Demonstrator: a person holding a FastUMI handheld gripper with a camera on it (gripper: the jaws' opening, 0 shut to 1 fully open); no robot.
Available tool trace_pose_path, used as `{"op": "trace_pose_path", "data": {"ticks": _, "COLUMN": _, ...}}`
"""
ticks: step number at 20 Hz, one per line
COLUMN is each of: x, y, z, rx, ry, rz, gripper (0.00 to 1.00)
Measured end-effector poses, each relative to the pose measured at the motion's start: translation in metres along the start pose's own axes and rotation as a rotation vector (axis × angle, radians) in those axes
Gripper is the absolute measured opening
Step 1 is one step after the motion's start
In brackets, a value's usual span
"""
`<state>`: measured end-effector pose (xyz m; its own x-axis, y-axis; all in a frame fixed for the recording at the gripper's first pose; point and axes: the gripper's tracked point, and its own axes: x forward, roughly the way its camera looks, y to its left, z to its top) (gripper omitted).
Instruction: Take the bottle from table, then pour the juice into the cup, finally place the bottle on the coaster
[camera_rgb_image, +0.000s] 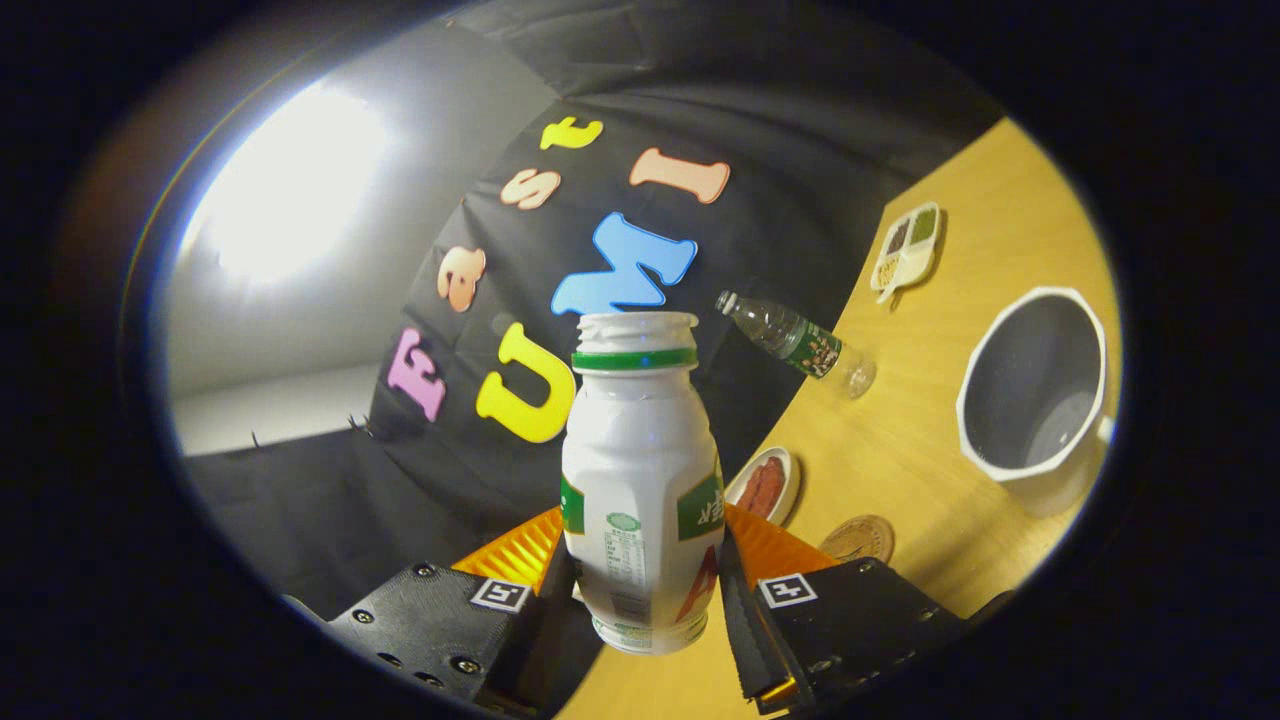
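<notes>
Bottle (641, 480) sat upright btwn the fingers of the gripper (645, 590), both pressing its sides, jaws pinching it w/ cap off. Held up off the table (930, 470), which looked tilted. Cup (1035, 395) lay well apart to the right of the bottle. Coaster (858, 538) just beyond the right finger. Small plate (765, 484) near bottle; water bottle (795, 343) and divided tray (908, 248) farther off.
</notes>
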<state>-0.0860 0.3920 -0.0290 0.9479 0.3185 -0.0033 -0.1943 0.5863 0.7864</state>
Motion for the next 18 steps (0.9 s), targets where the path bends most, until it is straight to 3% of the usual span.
{"op": "trace_pose_path", "data": {"ticks": 5, "x": 0.013, "y": -0.021, "z": -0.021, "rx": -0.387, "ry": 0.076, "rz": -0.135, "gripper": 0.68}}
{"op": "trace_pose_path", "data": {"ticks": 12, "x": 0.045, "y": -0.039, "z": -0.039, "rx": -0.761, "ry": 0.144, "rz": -0.250, "gripper": 0.68}}
{"op": "trace_pose_path", "data": {"ticks": 18, "x": 0.080, "y": -0.045, "z": -0.048, "rx": -0.928, "ry": 0.179, "rz": -0.268, "gripper": 0.68}}
